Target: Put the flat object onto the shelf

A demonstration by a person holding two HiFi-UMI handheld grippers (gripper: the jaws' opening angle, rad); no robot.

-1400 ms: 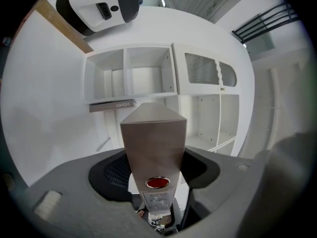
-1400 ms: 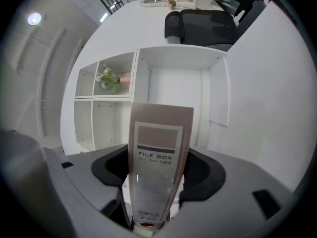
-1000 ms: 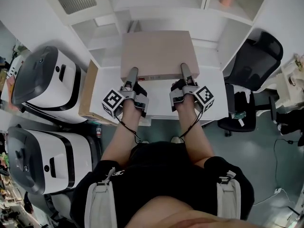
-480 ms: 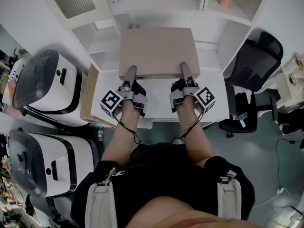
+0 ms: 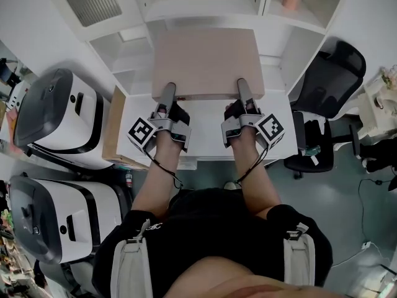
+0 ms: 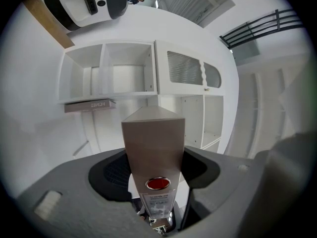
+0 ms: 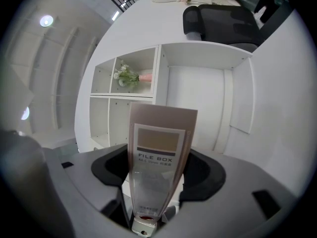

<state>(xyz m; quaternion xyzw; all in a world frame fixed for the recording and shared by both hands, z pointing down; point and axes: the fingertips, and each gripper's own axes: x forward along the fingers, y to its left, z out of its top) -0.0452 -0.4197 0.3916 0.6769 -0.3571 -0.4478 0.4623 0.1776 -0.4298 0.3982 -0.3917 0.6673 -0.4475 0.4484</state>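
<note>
A flat beige file box [image 5: 206,62] is held level in front of the white shelf unit [image 5: 205,5], above the white tabletop [image 5: 208,126]. My left gripper [image 5: 168,92] is shut on the box's near edge toward the left, my right gripper [image 5: 243,87] on the same edge toward the right. In the left gripper view the box's spine [image 6: 153,148] with a red dot stands clamped between the grey jaws. In the right gripper view the spine [image 7: 159,157] printed FILE BOX fills the gap between the jaws. Open white shelf compartments [image 6: 124,78] lie ahead.
Two large white and grey machines [image 5: 56,120] stand at the left. A brown board [image 5: 113,129] leans by the table's left edge. A black office chair [image 5: 325,79] is at the right. A pink vase with flowers [image 7: 141,77] sits in an upper right shelf compartment.
Both grippers have lifted the file box higher and tilted its far edge up toward the shelf. The grip on the box is unchanged.
</note>
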